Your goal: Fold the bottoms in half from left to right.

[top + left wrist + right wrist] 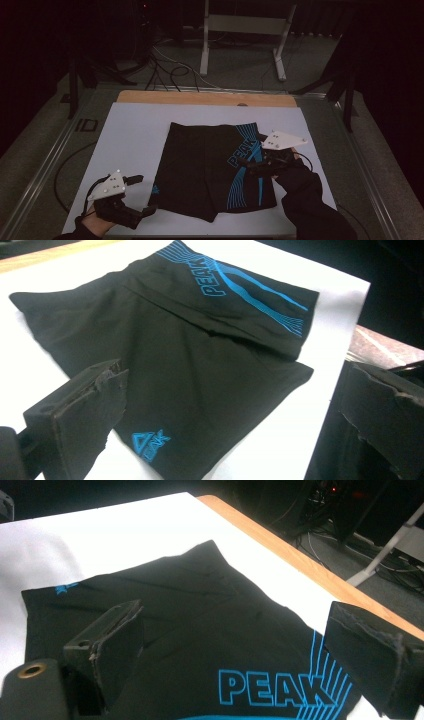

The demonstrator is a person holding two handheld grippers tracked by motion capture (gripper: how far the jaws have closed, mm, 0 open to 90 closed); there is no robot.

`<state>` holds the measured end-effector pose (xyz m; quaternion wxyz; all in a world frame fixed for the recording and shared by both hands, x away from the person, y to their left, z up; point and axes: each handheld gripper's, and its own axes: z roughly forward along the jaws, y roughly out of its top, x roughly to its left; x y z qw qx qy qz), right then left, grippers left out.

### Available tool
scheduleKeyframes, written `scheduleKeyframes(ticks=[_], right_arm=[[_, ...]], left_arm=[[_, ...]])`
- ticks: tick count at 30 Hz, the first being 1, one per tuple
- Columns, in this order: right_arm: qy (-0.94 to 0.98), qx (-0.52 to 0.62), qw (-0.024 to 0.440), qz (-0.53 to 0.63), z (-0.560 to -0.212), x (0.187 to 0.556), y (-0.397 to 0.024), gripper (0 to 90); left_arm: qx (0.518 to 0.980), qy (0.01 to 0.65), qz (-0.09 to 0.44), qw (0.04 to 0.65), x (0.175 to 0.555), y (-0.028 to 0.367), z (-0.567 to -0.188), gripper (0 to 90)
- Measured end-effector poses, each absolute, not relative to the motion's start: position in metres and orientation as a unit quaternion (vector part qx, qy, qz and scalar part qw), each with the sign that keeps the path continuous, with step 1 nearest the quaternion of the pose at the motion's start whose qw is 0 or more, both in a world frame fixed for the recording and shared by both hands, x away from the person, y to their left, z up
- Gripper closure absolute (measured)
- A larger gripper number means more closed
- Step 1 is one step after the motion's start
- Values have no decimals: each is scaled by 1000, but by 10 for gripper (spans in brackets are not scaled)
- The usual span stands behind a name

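One pair of black shorts [207, 167] lay flat on the white sheet [135, 135] that covered the worktop [200, 97], roughly midway between its left and right edges and closer to the near edge than to the bare wooden strip at the far one. As far as the high view showed, the garment was spread out with its waistband toward the far edge and its leg hems toward the person. A crease ran lengthwise, and in the left gripper view the side with the blue stripes and the "PEAK" lettering [207, 279] seemed to lie as a separate flap over the rest, so a first fold may have been begun; I could not tell for sure. By my reading, most of the folding was left to do.

The right gripper [250, 162] hovered at the right edge of the shorts, over the lettering, its jaws spread wide on either side of the cloth in its own view and clasping nothing. The left gripper [145, 195] sat near the worktop's near left corner, just beside the lower left hem with its small blue logo [150, 442], jaws likewise parted and empty.
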<state>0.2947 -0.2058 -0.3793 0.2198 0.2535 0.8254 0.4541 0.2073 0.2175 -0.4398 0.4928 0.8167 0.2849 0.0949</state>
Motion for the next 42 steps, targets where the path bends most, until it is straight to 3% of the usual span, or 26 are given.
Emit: scheduleKeyframes(ticks=[42], right_arm=[[847,215,183,451,-394,361,-109,94]], left_arm=[[816,324,125,462,211,207,-449,0]])
